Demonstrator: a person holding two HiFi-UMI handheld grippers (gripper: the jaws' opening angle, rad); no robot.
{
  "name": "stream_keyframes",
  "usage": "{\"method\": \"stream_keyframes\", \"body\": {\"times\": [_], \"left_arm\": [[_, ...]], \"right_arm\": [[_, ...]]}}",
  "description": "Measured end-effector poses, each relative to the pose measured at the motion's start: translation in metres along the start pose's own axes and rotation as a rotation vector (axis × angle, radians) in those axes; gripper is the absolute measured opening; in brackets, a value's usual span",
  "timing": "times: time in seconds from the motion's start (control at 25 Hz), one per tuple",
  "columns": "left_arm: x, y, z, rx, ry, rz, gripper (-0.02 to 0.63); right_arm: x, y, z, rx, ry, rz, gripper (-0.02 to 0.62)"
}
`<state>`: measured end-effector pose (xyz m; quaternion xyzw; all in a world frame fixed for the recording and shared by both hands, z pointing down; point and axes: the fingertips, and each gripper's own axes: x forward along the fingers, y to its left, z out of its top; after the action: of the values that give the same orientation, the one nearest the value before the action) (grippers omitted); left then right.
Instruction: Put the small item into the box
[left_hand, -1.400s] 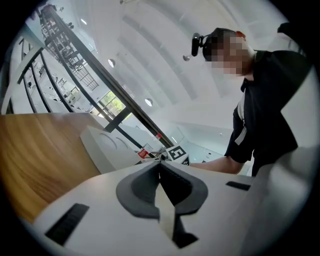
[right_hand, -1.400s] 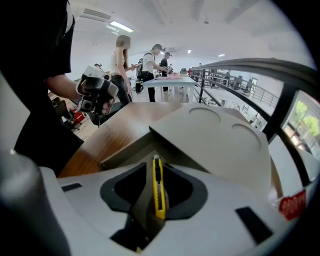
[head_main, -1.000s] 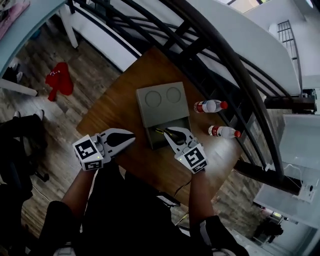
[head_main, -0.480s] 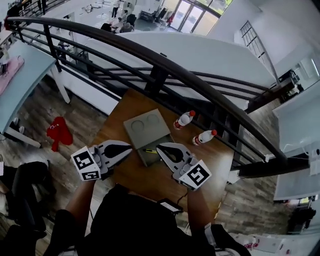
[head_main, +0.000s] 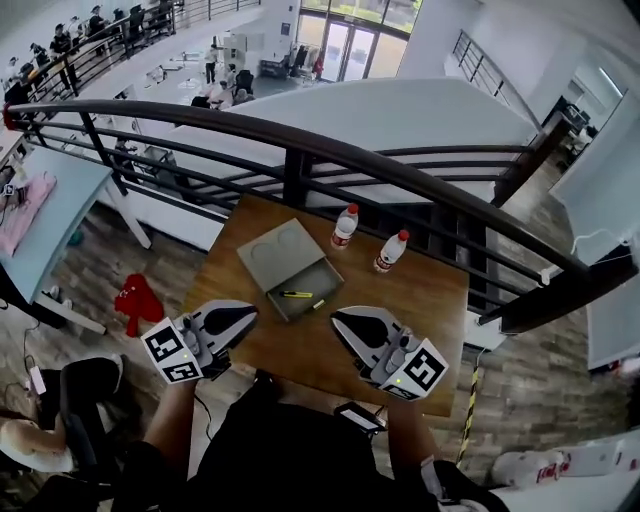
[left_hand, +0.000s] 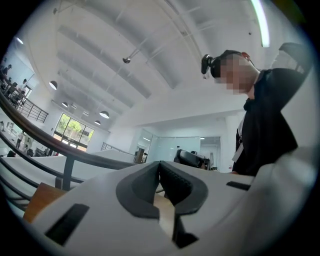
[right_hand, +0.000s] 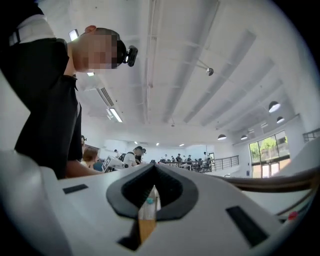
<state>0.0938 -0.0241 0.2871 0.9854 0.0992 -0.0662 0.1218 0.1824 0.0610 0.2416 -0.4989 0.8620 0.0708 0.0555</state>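
A grey box (head_main: 305, 287) lies open on the brown table (head_main: 420, 300), its lid (head_main: 272, 252) with two round recesses folded back to the far left. A small yellow item (head_main: 296, 294) lies in the box's tray, with a smaller pale piece (head_main: 318, 303) beside it. My right gripper (head_main: 338, 318) hangs over the table's near edge, clear of the box, shut with nothing between its pads (right_hand: 153, 166). My left gripper (head_main: 250, 313) is held left of the box at the table's near-left corner, also shut and empty (left_hand: 159, 165).
Two plastic bottles with red caps (head_main: 343, 225) (head_main: 390, 250) stand behind the box. A dark curved railing (head_main: 300, 150) runs past the table's far side. A red cloth (head_main: 135, 300) lies on the floor at left. A dark phone-like object (head_main: 358, 416) sits near my body.
My right gripper has drawn back from over the box's tray toward me, leaving the yellow item in the tray. The head view has swung upward. The left gripper has hardly moved.
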Motion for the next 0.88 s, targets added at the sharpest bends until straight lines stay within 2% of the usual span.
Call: {"method": "stream_keyframes", "body": {"times": [0.12,0.32,0.44,0.6,0.88], "left_arm": [[0.019,-0.041,-0.018,0.001,0.028,0.003,0.017],[-0.024,-0.044,-0.023,-0.033,0.074,-0.015,0.017],[-0.017,-0.073,-0.038,-0.045,0.091,-0.022,0.017],[0.002,-0.103,-0.053,-0.065,0.085,-0.039,0.017],[-0.012,-0.128,-0.039,-0.061,0.04,-0.173,0.017]], "right_arm": [[-0.052,0.018,0.001,0.038,-0.05,0.001,0.011],[-0.031,0.062,-0.029,0.142,-0.046,0.044,0.011],[-0.061,0.076,-0.039,0.179,-0.044,0.044,0.011],[-0.094,0.083,-0.032,0.176,-0.049,0.038,0.011],[-0.069,0.12,-0.017,0.142,-0.002,0.02,0.011]]}}
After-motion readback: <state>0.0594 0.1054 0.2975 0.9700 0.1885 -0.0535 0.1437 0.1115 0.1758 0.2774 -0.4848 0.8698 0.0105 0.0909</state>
